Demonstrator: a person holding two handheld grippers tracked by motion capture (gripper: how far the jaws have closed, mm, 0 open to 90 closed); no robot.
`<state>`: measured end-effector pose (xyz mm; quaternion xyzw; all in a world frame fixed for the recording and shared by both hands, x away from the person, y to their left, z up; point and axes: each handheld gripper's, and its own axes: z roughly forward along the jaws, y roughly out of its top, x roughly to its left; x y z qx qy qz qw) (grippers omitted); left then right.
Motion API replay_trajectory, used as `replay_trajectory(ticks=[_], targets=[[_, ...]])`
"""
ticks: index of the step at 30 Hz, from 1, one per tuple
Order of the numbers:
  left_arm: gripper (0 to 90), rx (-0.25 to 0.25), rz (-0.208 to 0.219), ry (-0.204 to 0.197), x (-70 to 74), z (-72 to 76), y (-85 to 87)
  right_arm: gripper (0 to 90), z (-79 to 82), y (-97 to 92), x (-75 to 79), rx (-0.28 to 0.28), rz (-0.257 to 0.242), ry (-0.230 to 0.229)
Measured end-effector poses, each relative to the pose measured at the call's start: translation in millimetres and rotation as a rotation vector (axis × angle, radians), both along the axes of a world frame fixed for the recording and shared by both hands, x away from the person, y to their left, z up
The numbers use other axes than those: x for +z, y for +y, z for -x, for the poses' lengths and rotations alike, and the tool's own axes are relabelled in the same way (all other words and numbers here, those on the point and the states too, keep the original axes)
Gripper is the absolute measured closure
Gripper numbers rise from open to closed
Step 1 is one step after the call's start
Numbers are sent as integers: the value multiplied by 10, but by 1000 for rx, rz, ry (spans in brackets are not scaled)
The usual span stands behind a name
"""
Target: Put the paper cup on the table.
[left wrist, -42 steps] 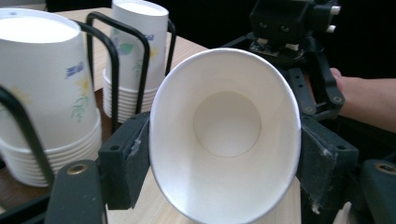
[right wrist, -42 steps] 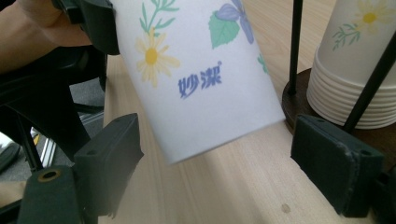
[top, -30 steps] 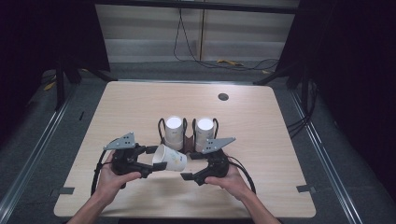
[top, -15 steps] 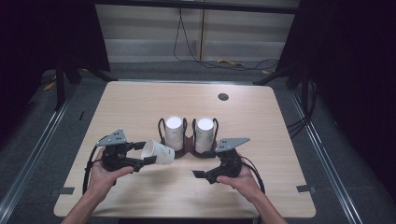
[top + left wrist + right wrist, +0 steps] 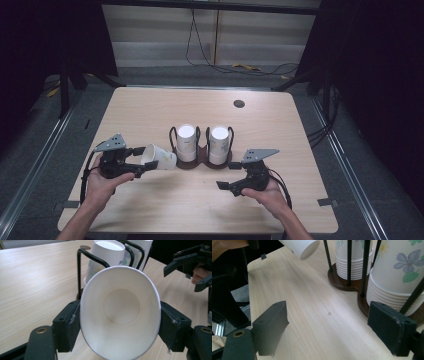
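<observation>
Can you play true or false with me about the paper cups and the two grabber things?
1. The left gripper holds a paper cup on its side. True.
2. The right gripper holds a cup too. False: its jaws stand open with nothing between them.
3. Two stacks of cups stand in a black wire holder. True.
4. The stacked cups are plain white. False: they have flowers printed on them.
5. The held cup is full of water. False: it is empty inside.

No readable text anywhere (the cups (image 5: 402, 267) bear only flower prints).
</observation>
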<state>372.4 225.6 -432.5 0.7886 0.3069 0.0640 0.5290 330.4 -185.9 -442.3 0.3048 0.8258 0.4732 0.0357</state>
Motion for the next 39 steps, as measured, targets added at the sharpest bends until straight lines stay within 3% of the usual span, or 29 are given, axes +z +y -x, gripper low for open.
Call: replay_trajectory(ticks=[5, 8, 13, 23, 39], targets=[[270, 52, -2, 10, 46, -98, 94, 171, -24, -22, -10, -13, 0, 2], [268, 72, -40, -4, 58, -162, 130, 171, -45, -33, -18, -19, -6, 4], [267, 90, -35, 7, 64, -241, 195, 171, -51, -67, -36, -36, -9, 1], [269, 145, -84, 14, 79, -402, 210, 171, -32, -173, -50, -77, -10, -6], [268, 226, -144, 56, 112, -740, 249, 175, -74, -173, -92, -73, -15, 6]])
